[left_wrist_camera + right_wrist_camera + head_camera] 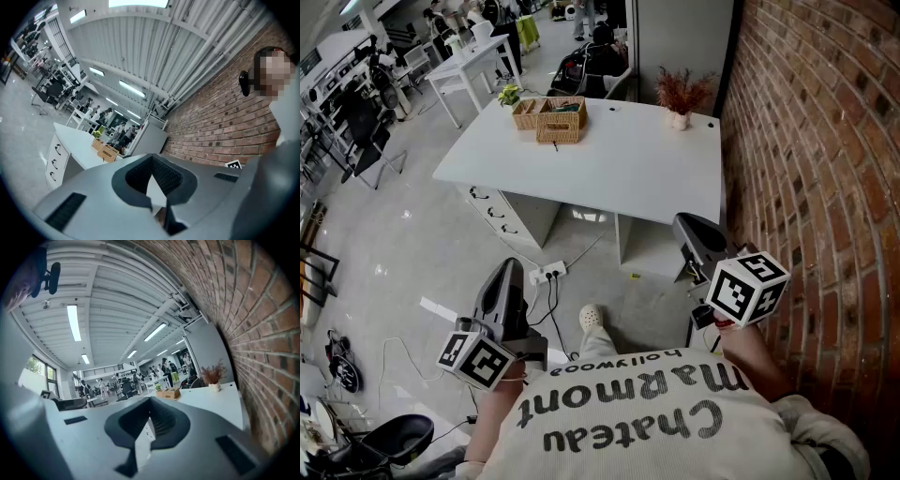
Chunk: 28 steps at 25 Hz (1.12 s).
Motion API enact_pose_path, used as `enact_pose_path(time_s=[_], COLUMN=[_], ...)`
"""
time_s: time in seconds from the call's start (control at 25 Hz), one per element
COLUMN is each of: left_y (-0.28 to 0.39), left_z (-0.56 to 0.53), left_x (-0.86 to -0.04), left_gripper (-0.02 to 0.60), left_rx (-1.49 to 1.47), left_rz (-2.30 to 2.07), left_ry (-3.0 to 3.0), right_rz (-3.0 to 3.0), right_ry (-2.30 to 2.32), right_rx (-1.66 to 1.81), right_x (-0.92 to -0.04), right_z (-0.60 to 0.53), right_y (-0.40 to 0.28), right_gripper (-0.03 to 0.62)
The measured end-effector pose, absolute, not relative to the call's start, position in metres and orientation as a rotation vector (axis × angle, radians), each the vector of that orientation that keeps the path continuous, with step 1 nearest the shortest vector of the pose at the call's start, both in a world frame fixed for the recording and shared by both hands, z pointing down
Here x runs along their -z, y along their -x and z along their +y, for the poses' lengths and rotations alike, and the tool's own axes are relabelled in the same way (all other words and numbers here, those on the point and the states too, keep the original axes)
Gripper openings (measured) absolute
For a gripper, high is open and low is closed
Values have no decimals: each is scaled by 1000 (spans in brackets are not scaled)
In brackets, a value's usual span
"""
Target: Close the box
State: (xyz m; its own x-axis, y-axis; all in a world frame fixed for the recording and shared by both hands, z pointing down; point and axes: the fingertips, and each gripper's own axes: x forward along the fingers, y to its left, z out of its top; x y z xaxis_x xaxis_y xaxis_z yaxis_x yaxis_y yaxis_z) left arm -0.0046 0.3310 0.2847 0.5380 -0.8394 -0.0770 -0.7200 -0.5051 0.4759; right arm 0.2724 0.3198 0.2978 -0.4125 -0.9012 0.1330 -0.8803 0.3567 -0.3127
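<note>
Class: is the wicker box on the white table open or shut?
Apparently open: the head view looks into the wicker box on the table; details too small.

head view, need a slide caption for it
Standing back from the white table with its wicker boxes, left claw and right claw both held low, well short of it.

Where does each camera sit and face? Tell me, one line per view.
Head view: on the head, steeply down at the white desk; left gripper, right gripper, shirt, shoe show.
Left gripper view: on the left gripper, towards desk and brick wall; its shut jaws show.
Right gripper view: on the right gripper, along the desk; shut jaws show.
Shared: all see the wicker box.
</note>
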Motion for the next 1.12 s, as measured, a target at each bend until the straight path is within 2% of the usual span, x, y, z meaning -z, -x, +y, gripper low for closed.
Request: enact_pose_path(time_s=[0.64, 1.12], left_y=[19, 52], left_z=[296, 207], left_x=[-322, -362], left_gripper=[2, 2], left_rx=[344, 358], left_rz=[-1307, -1300], left_ry=[-2319, -2225], right_rz=[2535, 2615], right_ry=[1587, 1610], right_rx=[716, 812], right_x=[-344, -380], right_z=[280, 195], right_y=[-254, -220], right_gripper=[3, 3])
